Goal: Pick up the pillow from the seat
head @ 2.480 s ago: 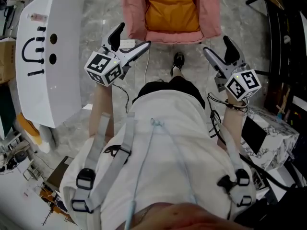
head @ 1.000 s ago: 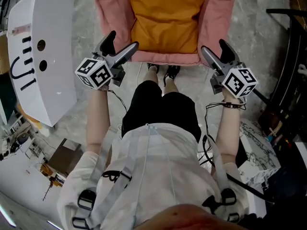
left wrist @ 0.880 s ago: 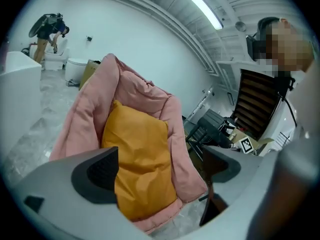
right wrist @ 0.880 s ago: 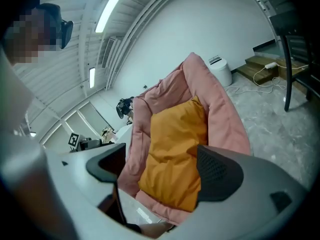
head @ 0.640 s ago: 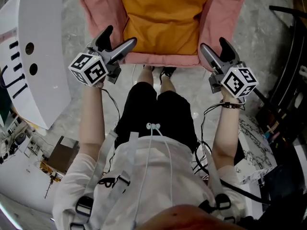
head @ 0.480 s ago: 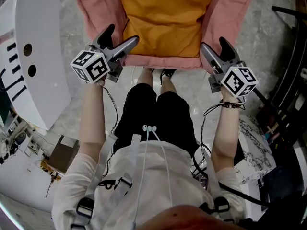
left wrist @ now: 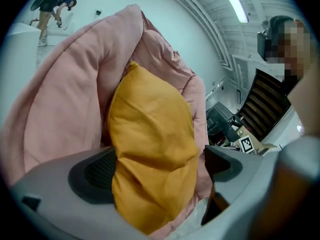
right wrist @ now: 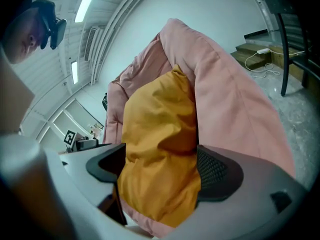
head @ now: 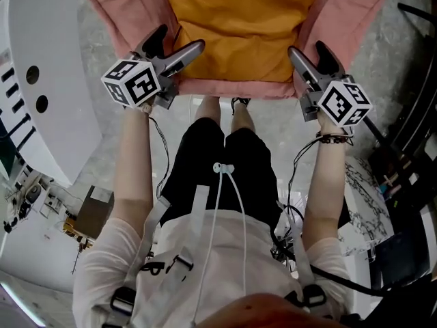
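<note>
Head view: pillow [head: 239,19] is laid on pink seat [head: 109,12], 12 o'clock.
L gripper [head: 181,38]: jaws just opened wider; pillow ahead, not pinched.
R gripper [head: 307,48]: spread, empty.
Change: both brought nearer; grab likely next.

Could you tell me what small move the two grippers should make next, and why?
Probably ease both forward onto the near corners of the pillow. The left gripper, its jaws just opened wider, and the right gripper both stand open with nothing between them yet; the pillow lies just ahead on the seat.
</note>
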Demonstrator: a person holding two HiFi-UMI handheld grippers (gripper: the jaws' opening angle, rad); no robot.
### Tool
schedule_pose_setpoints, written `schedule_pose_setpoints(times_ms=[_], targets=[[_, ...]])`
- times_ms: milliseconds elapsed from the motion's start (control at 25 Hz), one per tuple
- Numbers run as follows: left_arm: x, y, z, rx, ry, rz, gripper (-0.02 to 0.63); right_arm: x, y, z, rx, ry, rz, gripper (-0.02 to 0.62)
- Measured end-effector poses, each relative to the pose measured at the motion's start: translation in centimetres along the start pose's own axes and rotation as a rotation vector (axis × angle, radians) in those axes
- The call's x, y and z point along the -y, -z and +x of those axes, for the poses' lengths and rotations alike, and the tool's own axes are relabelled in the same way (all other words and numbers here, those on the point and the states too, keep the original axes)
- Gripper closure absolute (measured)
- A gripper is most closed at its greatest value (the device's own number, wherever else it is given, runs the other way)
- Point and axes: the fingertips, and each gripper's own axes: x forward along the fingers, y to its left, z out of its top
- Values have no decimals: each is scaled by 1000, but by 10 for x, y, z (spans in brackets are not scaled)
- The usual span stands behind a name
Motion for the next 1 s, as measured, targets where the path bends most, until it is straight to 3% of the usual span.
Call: schedule_pose_setpoints(times_ms=[320, 520, 1000], targets=[[-38, 16, 31, -84, -9, -38, 64, 16, 9, 48, -67, 4, 25, 170], [-46, 22, 54, -127, 27, -66, 62, 27, 17, 66, -113, 22, 20, 170], [-67, 35, 83, -169, 43, -115, 58, 26, 20, 97, -208, -88, -10, 170]])
